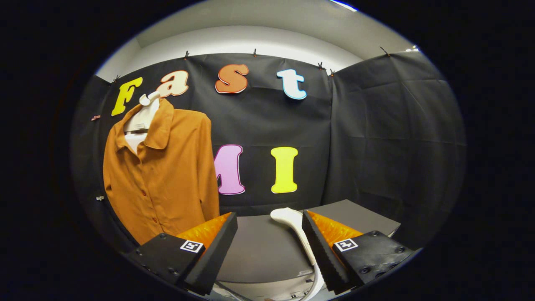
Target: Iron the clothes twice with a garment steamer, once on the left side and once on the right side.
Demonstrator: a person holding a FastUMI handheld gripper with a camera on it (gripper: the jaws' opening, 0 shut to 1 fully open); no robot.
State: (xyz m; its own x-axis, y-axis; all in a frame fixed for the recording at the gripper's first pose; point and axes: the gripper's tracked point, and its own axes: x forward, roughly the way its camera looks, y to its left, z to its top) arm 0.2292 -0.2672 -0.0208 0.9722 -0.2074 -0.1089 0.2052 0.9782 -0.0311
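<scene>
Claw [269, 234] spread wide over the counter [259, 246].
White steamer [292, 225] lies between its fingers, against the right one; orange shirt [163, 175] hangs beyond, leftward.

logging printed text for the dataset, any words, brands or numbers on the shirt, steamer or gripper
Shirt: no text.
Steamer, just inside the right finger of the open gripper: no text visible.
Finger markers: black-and-white square patterns, no words.
</scene>
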